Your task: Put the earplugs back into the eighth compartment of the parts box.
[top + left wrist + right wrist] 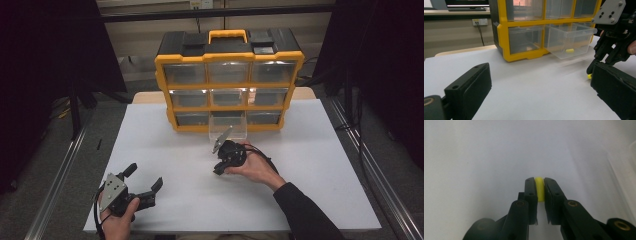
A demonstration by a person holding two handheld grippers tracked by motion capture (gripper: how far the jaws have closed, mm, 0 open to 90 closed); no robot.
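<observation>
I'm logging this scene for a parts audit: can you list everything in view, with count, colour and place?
Drawer cabinet: one, yellow frame with black top and yellow handle, nine clear drawers, at the far side of the table.
Open drawer: one, clear, bottom row middle, pulled out over the table.
Small piece in the drawer: one, yellow, lying on the drawer floor.
Small piece in the claw: one, yellow, pinched between the right claw's pads, just above the table.
Table: one, white top.
Left claw: black, jaws open, nothing between them, resting at the near left of the table.
Right claw: black, shut on the yellow piece, in front of the open drawer.
</observation>
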